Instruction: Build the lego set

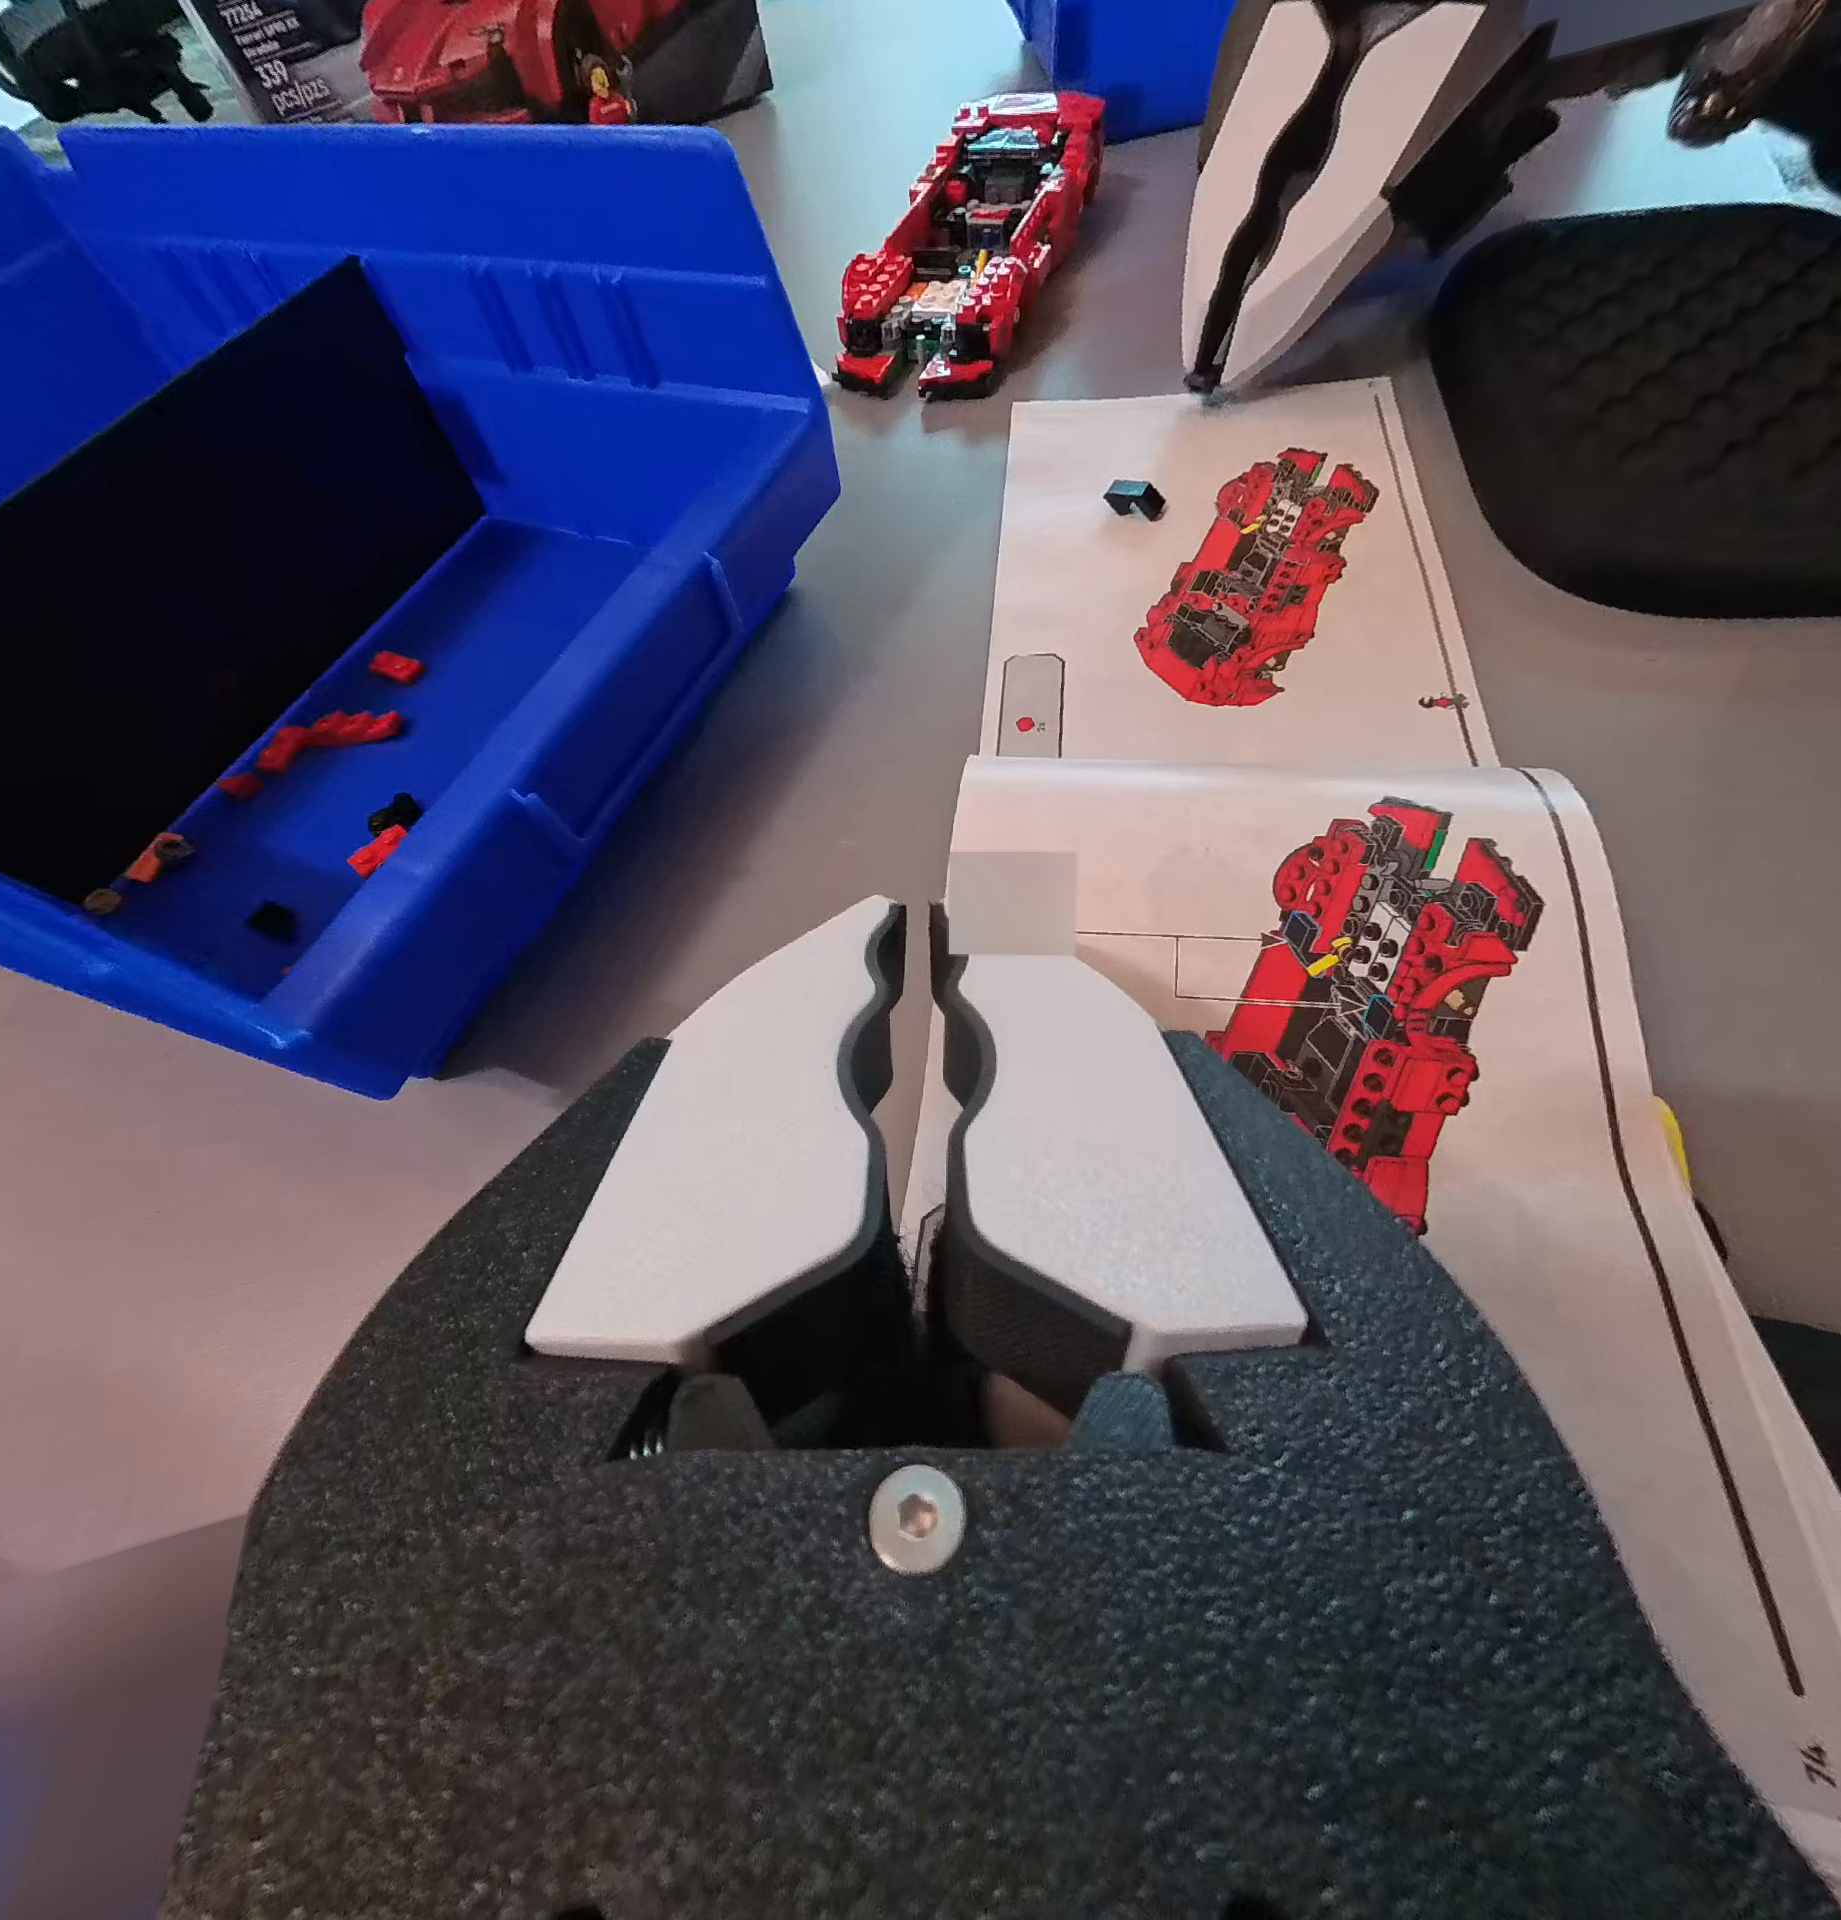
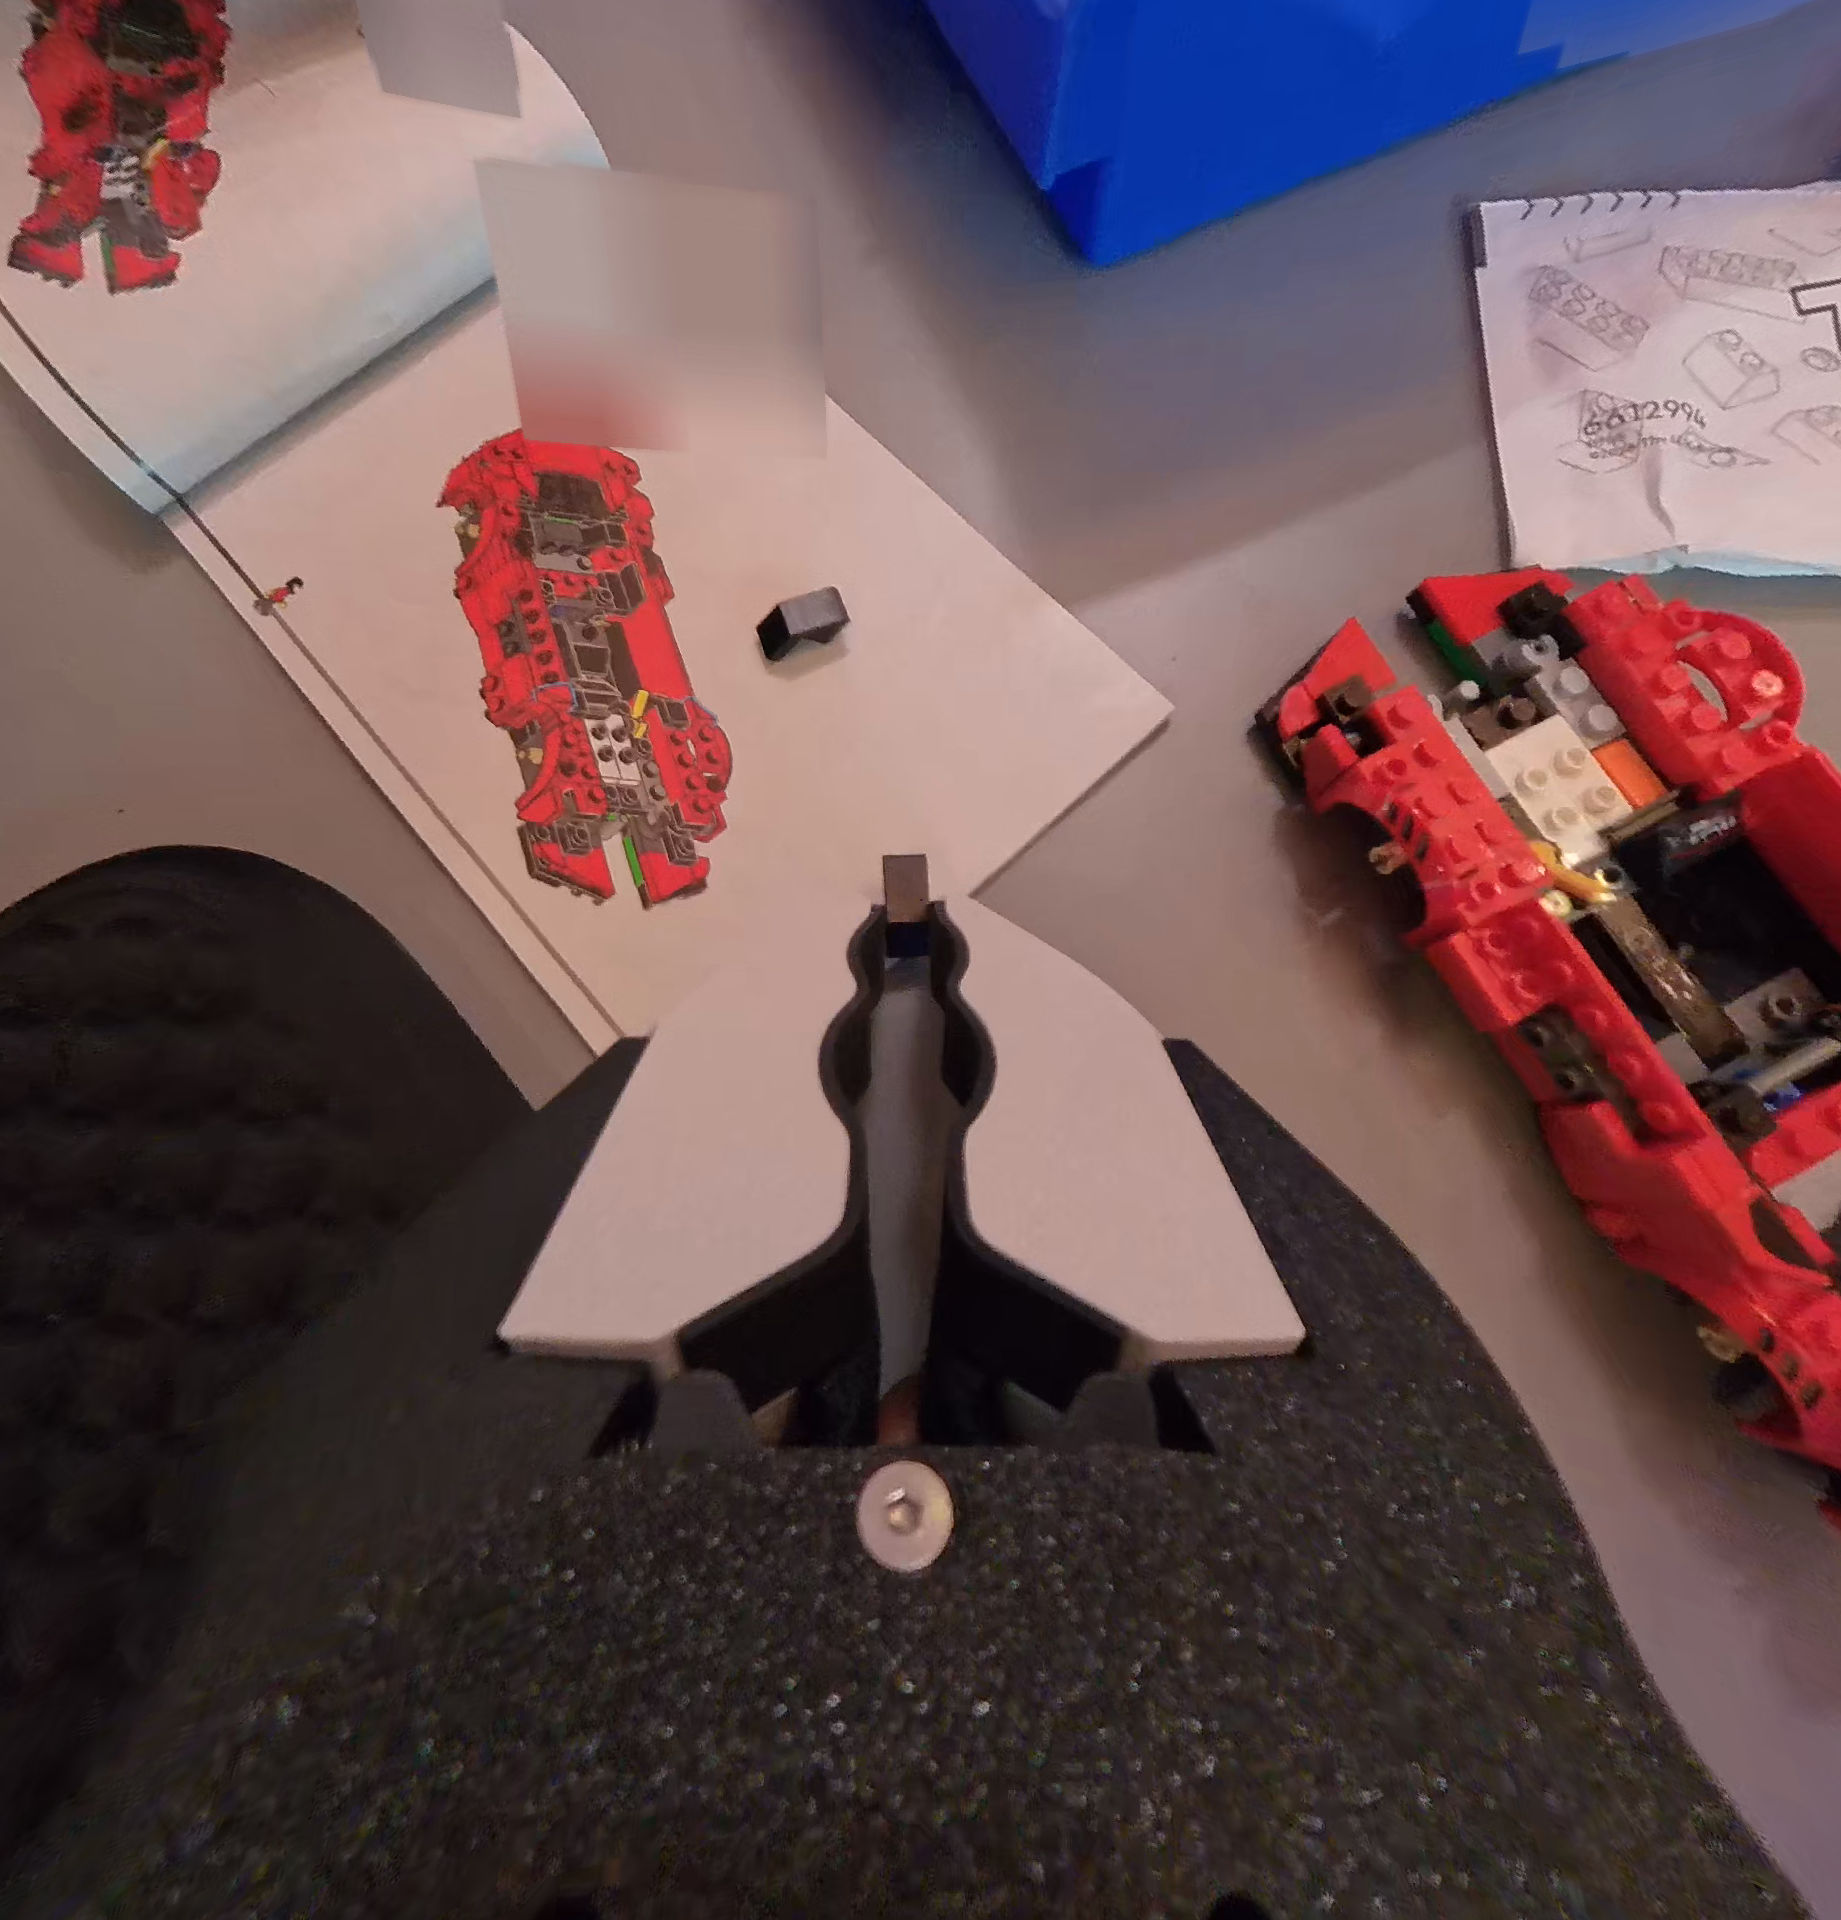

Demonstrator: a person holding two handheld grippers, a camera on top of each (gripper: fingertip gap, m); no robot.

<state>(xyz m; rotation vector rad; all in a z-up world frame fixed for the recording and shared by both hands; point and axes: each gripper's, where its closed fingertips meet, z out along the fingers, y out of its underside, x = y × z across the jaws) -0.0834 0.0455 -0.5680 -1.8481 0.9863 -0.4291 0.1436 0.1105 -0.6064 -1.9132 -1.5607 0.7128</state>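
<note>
On the open instruction booklet [image 2: 895, 582], the right gripper [image 2: 905, 914] pinches a small dark brick [image 2: 904, 883] at its fingertips; a loose black slope piece [image 2: 804, 621] lies nearby. Beside the booklet sits the red car model [image 1: 968, 244]; the left gripper [image 1: 918, 914] hovers nearly closed, holding nothing.

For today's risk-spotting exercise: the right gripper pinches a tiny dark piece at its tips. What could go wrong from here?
1. The right gripper holds the small dark piece only by its end; it could slip or twist.
2. The loose black brick lies on the instruction booklet; nudging the page might shift it.
</note>
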